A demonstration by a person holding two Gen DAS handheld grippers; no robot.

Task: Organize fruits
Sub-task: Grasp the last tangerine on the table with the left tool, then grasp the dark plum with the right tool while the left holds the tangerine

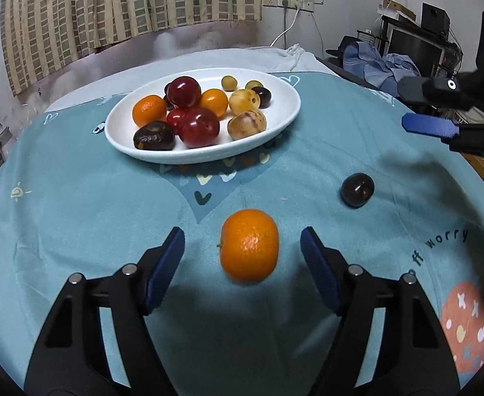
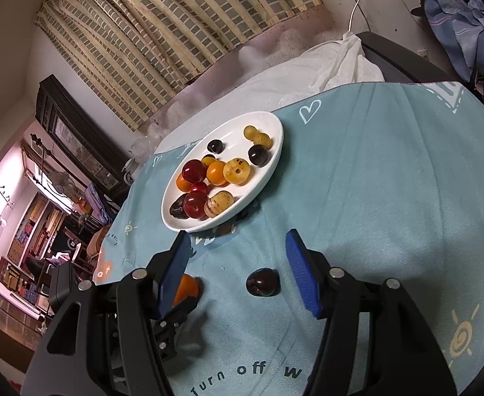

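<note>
A white oval plate holds several fruits: oranges, red plums, dark plums, yellow fruits. It also shows in the right wrist view. A loose orange lies on the blue cloth between the jaws of my open left gripper, touching neither. A loose dark plum lies to its right. In the right wrist view the dark plum lies between the jaws of my open right gripper. The orange is partly hidden behind its left finger. The right gripper shows at the left view's right edge.
The blue printed tablecloth covers the table. A white cloth lies at the far edge. A curtain, wall sockets and cluttered furniture stand behind the table.
</note>
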